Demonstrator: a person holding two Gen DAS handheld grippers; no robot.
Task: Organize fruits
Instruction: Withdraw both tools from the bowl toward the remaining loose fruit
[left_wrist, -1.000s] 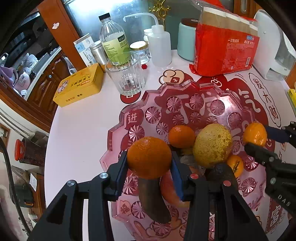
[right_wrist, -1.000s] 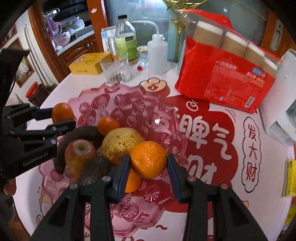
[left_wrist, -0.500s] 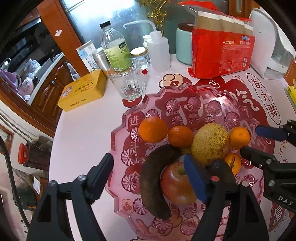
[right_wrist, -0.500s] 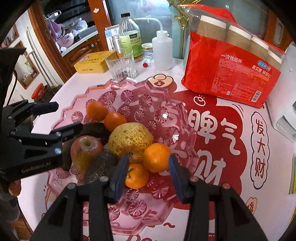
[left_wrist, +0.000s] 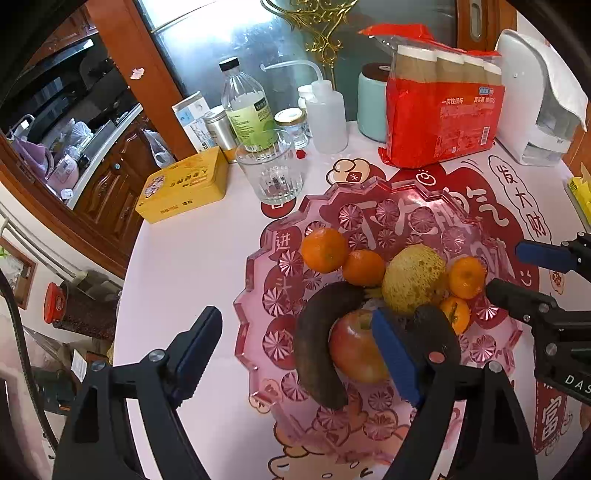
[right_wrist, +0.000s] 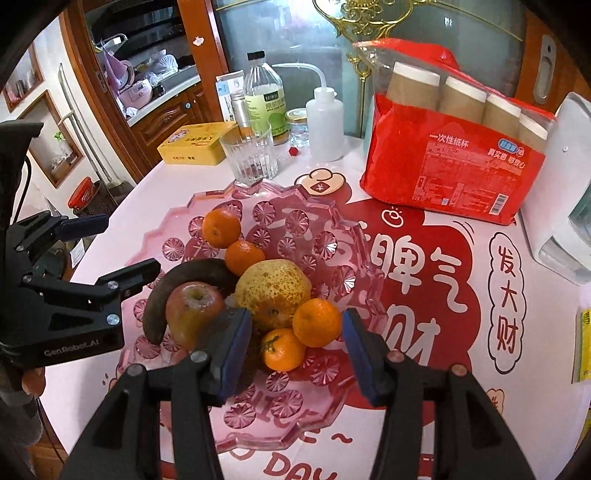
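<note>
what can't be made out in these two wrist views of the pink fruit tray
- Dark rough-skinned fruit: left wrist view, mostly behind the left gripper's blue-padded finger; right wrist view, behind the right gripper's finger. Kind unclear.
- Pink glass tray: near rim covered by gripper arms in both views.
- Yellow packet: cut off by the right edge.
- Red pack of paper cups: small print unreadable.
</note>
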